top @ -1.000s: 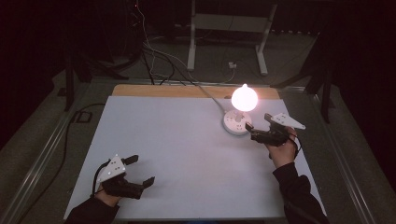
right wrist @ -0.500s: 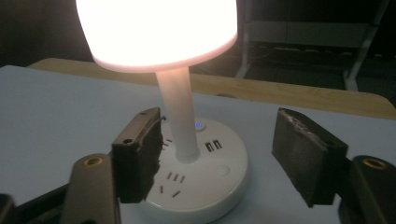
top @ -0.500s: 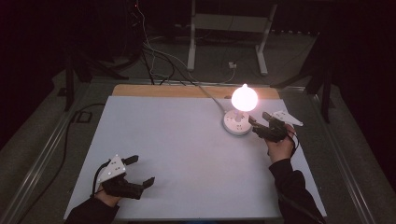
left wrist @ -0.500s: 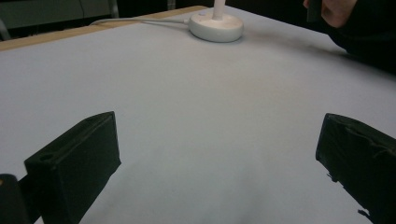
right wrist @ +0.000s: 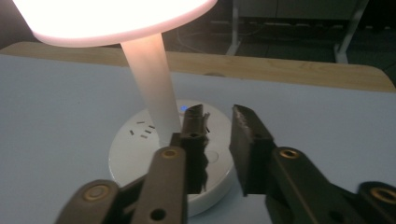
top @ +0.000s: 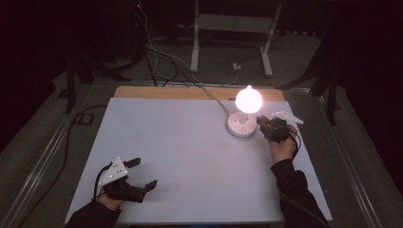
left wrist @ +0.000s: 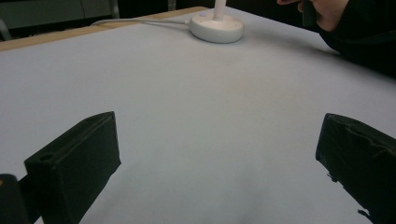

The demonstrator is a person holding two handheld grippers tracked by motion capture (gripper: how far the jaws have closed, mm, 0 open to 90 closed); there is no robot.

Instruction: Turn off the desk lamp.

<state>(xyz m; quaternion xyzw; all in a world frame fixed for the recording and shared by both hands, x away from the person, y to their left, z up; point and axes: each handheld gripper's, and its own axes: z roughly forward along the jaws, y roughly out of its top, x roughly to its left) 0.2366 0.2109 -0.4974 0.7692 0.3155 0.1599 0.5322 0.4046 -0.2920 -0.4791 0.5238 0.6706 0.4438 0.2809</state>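
At right of centre, the right gripper, jaws just narrowed around nothing, hovers over the lit lamp's base; the left gripper rests released at lower left.

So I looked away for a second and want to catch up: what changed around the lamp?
The right gripper edged closer to the lamp base, its fingers just closing with nothing between them. The lit lamp and the open left gripper stayed put.

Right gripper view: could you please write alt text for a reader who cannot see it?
The right gripper, its jaws nearly together with nothing between them, hangs over the round white base of a lit lamp. The lamp stands on a pale table.
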